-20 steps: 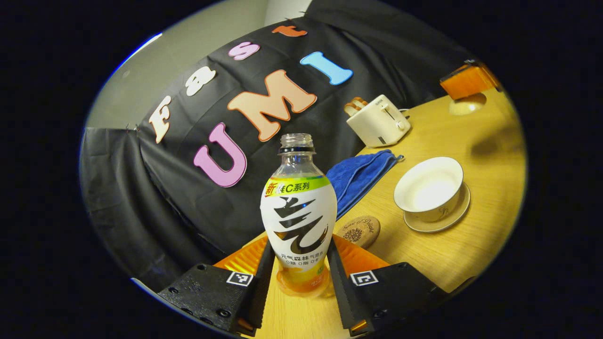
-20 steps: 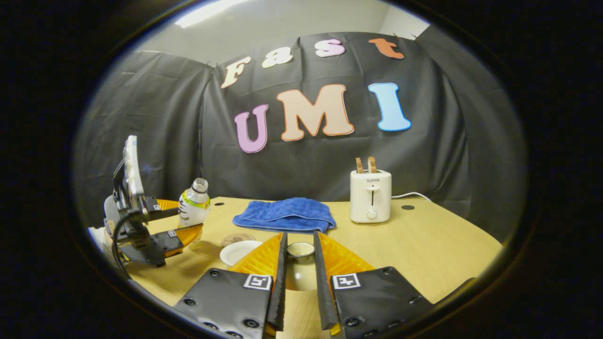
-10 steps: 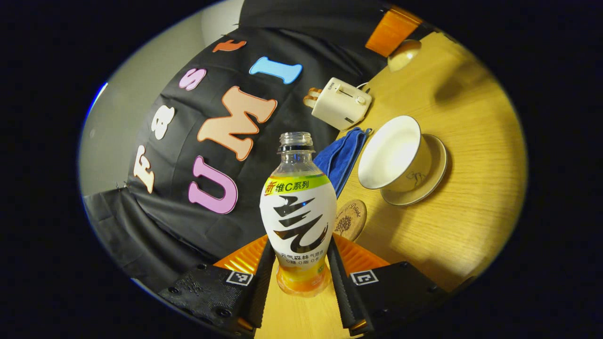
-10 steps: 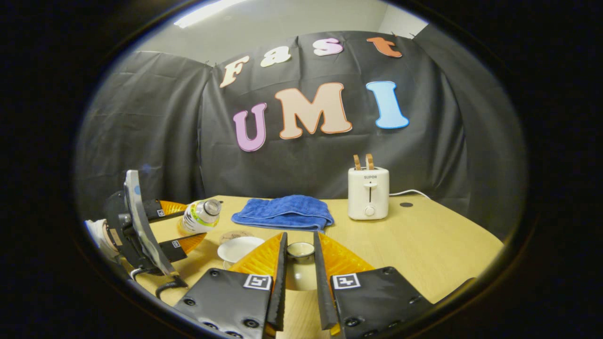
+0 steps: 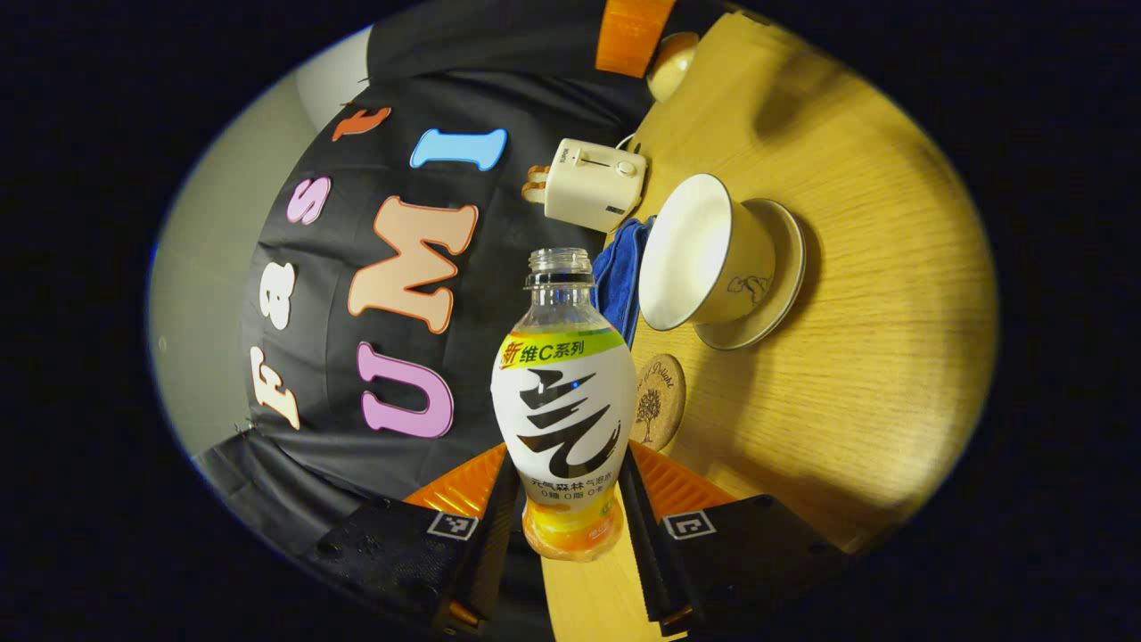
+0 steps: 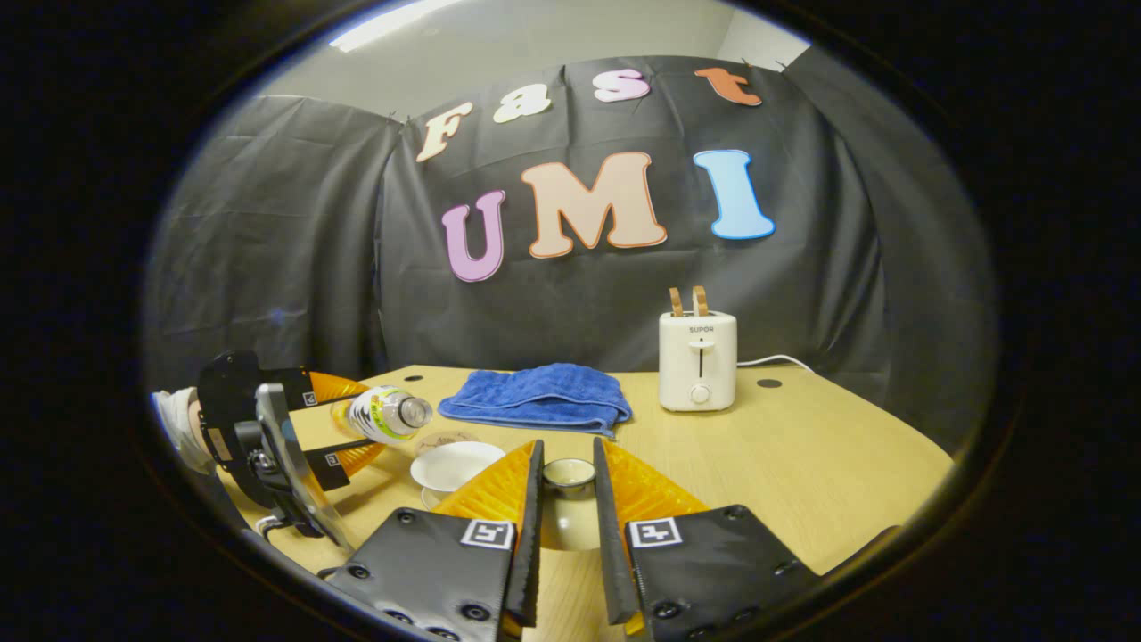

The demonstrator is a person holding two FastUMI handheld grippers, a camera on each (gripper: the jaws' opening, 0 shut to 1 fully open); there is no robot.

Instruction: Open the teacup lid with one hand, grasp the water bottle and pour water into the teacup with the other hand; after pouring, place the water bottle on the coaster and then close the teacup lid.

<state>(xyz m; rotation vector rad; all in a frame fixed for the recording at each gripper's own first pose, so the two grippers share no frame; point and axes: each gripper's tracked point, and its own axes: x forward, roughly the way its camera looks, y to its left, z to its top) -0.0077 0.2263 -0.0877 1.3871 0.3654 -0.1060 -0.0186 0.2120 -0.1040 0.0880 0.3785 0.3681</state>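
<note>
Left gripper (image 5: 563, 499) jaws stay clamped on the uncapped clear plastic water bottle (image 5: 564, 401), now tipped nearly horizontal above the open white teacup (image 5: 704, 254). Right gripper (image 6: 565, 526) jaws still clamp the white teacup lid (image 6: 569, 475).

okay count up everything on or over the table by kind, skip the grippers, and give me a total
Bottle: 1
Teacup: 1
Saucer: 1
Teacup lid: 1
Coaster: 1
Blue towel: 1
Toaster: 1
Total: 7
</note>
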